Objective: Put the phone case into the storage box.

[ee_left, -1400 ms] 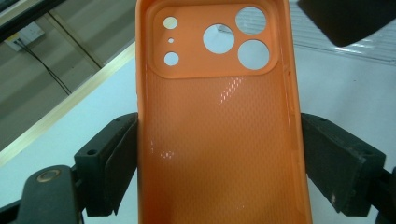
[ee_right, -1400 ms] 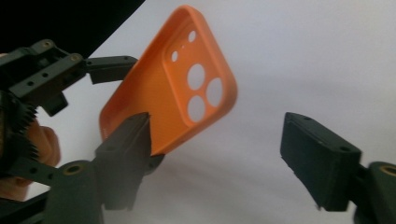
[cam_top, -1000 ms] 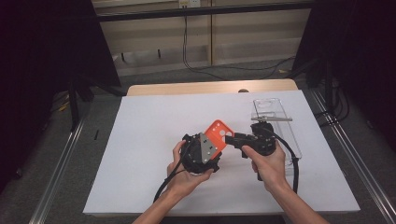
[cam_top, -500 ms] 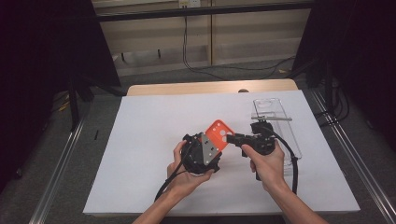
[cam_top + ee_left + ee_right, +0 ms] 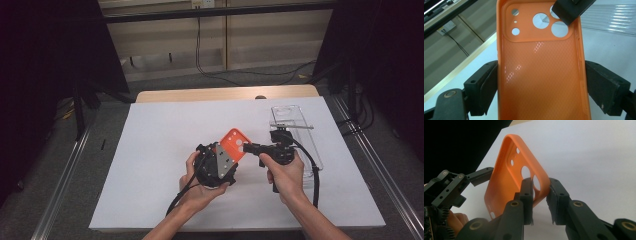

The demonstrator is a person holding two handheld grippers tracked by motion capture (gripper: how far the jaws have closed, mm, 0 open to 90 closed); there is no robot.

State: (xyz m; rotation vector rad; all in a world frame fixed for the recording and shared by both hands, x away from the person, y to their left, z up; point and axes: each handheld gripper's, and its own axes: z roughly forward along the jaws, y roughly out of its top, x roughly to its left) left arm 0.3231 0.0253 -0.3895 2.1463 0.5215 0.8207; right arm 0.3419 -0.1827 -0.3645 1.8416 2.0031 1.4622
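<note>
The left gripper [image 5: 223, 162] grips the orange phone case [image 5: 235, 145] across its width: in the left gripper view one black jaw presses each long edge of the case [image 5: 541, 75], whose inner, textured face and camera cut-outs face the camera.

The right gripper [image 5: 250, 148] reaches in from the right and has its jaws on the case's upper corner, by the camera cut-outs. Its jaws have just been closing. In the right gripper view the case rim [image 5: 541, 178] sits between the two pads; the left pad touches the inner face, the right pad lies against the outer edge.

The case is held tilted above the white sheet [image 5: 165, 150], clear of it, between the two hands near the sheet's middle.

A clear plastic tray [image 5: 295, 120] lies on the sheet beyond the right hand [image 5: 284, 172], well apart from the case.

No brand, label or readable writing is visible on the case, grippers or tray.
</note>
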